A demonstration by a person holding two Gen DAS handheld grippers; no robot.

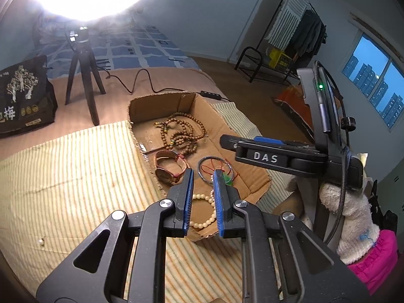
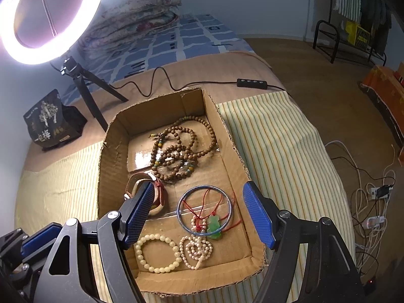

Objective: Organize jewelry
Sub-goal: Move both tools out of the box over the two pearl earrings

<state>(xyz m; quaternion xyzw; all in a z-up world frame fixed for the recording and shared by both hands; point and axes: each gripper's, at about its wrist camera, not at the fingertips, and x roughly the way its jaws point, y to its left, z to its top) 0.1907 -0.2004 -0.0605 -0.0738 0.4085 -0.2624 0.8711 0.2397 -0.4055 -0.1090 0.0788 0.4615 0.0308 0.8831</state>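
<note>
Both the left gripper (image 1: 203, 174) and right gripper (image 2: 199, 214) (jaws parted) hover over the cardboard box (image 2: 113, 151).

My left gripper (image 1: 203, 176) is black plastic: triangular cut-out arms, silver round screws at the joints, blue ribbed pads (image 1: 219, 202). The right gripper (image 2: 199, 207) matches, its pads (image 2: 257, 214) blue and cross-hatched. On its body I read white "DAS" lettering, a green light and a braided grey cable. My hand (image 1: 353, 222) wears a cream fuzzy glove under a pink sleeve.
</note>
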